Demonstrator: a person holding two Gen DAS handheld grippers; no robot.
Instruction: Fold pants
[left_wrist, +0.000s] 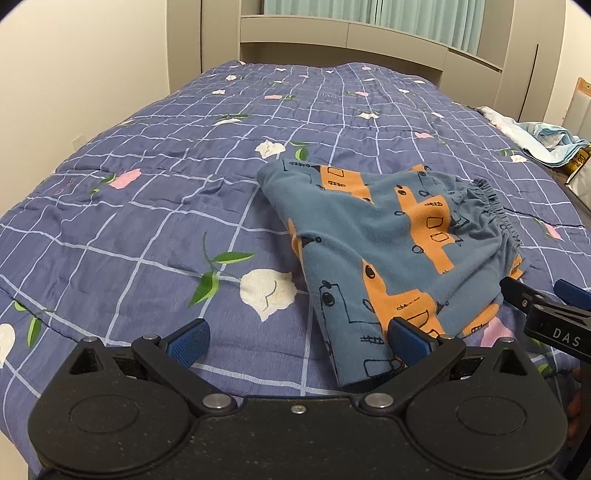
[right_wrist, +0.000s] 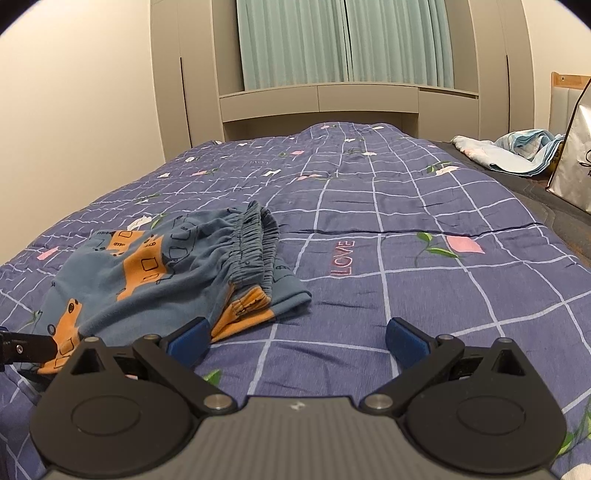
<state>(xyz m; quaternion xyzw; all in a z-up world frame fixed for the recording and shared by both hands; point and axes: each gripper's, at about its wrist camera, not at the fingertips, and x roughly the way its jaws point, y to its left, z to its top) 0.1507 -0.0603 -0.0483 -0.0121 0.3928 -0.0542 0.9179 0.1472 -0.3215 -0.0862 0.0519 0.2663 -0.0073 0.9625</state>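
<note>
Small blue pants (left_wrist: 388, 243) with orange print lie folded in a bundle on the blue checked quilt (left_wrist: 147, 206). Their elastic waistband (left_wrist: 496, 210) faces right. My left gripper (left_wrist: 297, 341) is open and empty, low over the quilt at the bundle's near left corner; its right finger sits in front of the fabric. My right gripper (right_wrist: 295, 339) is open and empty at the bundle's near right side, and it shows in the left wrist view (left_wrist: 535, 299). The pants show in the right wrist view (right_wrist: 155, 273) with the waistband (right_wrist: 255, 243) on top.
The quilt (right_wrist: 406, 258) covers a bed that ends at a beige headboard unit (right_wrist: 317, 103) with green curtains. A crumpled light blue cloth (right_wrist: 517, 151) and a white bag (right_wrist: 572, 158) lie at the bed's far right. A wall runs along the left.
</note>
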